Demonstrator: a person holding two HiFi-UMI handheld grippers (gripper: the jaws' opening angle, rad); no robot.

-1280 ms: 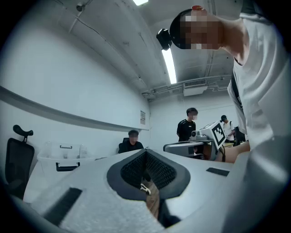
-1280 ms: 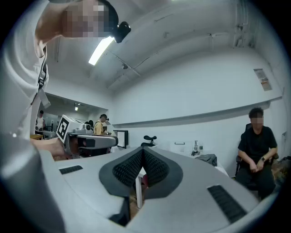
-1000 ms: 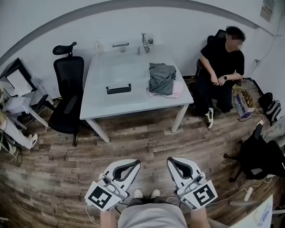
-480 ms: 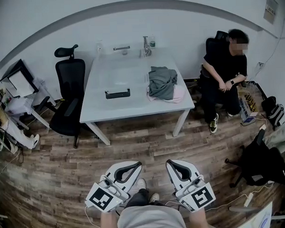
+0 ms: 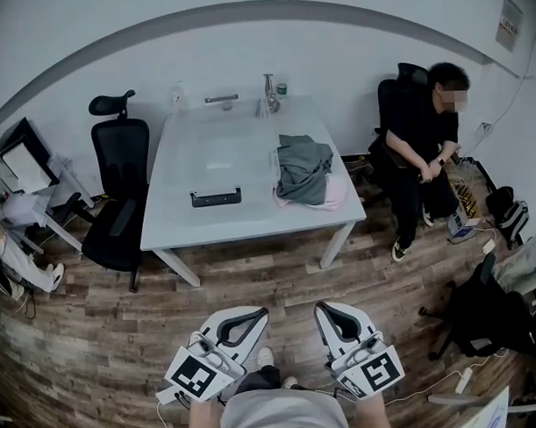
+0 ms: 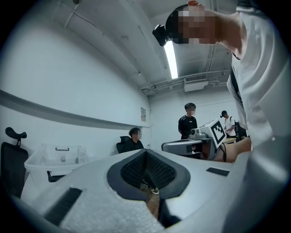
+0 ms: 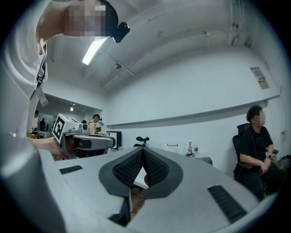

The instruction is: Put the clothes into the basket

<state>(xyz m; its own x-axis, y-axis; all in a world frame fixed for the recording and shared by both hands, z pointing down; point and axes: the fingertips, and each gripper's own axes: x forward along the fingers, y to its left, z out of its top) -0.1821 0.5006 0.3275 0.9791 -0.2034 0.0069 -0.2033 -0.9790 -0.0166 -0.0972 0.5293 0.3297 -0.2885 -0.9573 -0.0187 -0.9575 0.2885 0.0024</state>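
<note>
A heap of clothes (image 5: 303,166), grey cloth over a pink piece, lies on the right half of the white table (image 5: 180,222). To its left stands a clear basket (image 5: 215,149) with a dark handle at its near end. Both grippers hover low over the wooden floor, well short of the table and pointing at it. My left gripper (image 5: 244,315) is shut and empty, its ribbed pads meeting (image 6: 146,155). My right gripper (image 5: 334,308) is shut too, with nothing between its pads (image 7: 143,153). The left gripper view shows the basket (image 6: 54,160) at the far left.
A black office chair (image 5: 118,192) stands at the table's left. A person (image 5: 421,146) sits on a chair at its right. A bottle (image 5: 270,84) stands at the table's far edge. Bags (image 5: 486,311) lie on the floor at the right, a desk (image 5: 20,165) at the left.
Table and clothes have drawn nearer and shifted slightly left in view. Both grippers keep their spot at the bottom, still shut. The seated person has stretched out a leg.
</note>
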